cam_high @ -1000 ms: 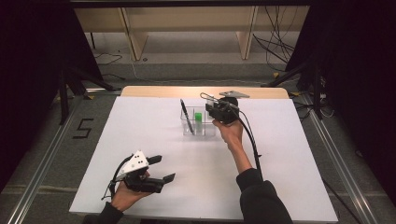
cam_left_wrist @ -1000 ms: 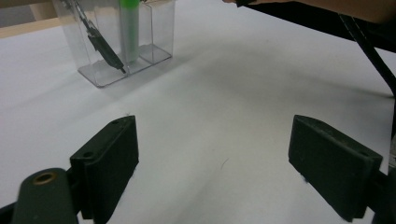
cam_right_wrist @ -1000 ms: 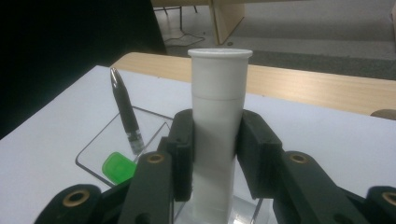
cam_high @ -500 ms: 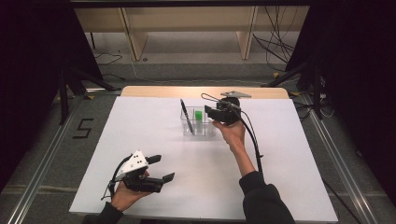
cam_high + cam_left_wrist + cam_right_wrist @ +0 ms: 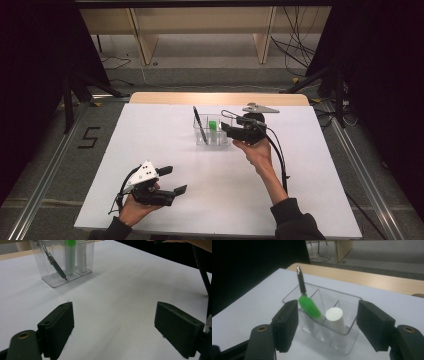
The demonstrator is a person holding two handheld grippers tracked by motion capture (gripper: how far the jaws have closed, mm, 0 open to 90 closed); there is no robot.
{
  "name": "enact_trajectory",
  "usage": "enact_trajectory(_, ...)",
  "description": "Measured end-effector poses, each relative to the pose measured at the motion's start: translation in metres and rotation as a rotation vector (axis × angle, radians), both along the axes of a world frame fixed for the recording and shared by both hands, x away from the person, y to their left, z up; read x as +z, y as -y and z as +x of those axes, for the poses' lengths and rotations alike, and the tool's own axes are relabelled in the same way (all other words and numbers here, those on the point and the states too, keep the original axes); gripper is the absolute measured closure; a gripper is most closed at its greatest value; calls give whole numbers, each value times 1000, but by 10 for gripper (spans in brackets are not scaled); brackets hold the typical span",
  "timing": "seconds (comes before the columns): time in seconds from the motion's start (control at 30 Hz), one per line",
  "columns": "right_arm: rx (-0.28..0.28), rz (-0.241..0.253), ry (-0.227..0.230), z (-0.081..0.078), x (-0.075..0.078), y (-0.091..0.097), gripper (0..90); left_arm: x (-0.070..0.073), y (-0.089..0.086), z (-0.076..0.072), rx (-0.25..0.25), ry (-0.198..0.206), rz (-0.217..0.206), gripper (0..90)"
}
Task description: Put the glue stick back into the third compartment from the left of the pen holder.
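Observation:
A clear plastic organizer (image 5: 220, 142) stands on the white table (image 5: 165, 145), past its middle. A black pen (image 5: 199, 124) leans in its left compartment, a green marker (image 5: 213, 125) stands in the middle one, and a white cylinder (image 5: 335, 318) stands beside the marker. My right gripper (image 5: 226, 129) hovers just right of the organizer, pointing at it. Its jaws have just been opening, they stand open, and nothing is between them. My left gripper (image 5: 175, 180) rests open near the front left of the table, its jaws (image 5: 113, 332) empty and aimed toward the organizer (image 5: 50, 281).
A wooden strip (image 5: 220, 98) runs along the table's far edge, with shelf legs and cables on the floor beyond. Metal rails flank the table. A "5" mark (image 5: 89, 136) is on the floor at the left.
My right gripper has drawn back to the right, away from the organizer, and its jaws have spread apart. The left gripper has stayed where it was.

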State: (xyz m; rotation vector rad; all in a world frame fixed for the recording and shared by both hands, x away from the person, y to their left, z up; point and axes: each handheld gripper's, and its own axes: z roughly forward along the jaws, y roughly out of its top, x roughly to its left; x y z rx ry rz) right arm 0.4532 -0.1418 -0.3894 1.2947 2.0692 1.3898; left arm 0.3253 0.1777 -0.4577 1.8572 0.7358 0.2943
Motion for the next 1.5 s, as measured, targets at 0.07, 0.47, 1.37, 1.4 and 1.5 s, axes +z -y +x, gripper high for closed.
enact_trajectory(0.07, 17, 5, 4, -9, 0, 3, 330, 0, 0, 0, -2, -4, 2, 154)
enact_trajectory(0.47, 93, 43, 23, -59, -5, 23, 287, 0, 1, -1, -12, -14, -18, 154)
enact_trajectory(1.37, 140, 55, 61, -131, -46, 63, 230, 1, 0, -2, -28, -29, -39, 155)
enact_trajectory(1.4, 144, 55, 61, -133, -48, 64, 227, 1, 0, -3, -29, -28, -39, 154)
enact_trajectory(1.5, 146, 61, 60, -138, -52, 67, 225, 2, 0, -3, -28, -29, -40, 154)
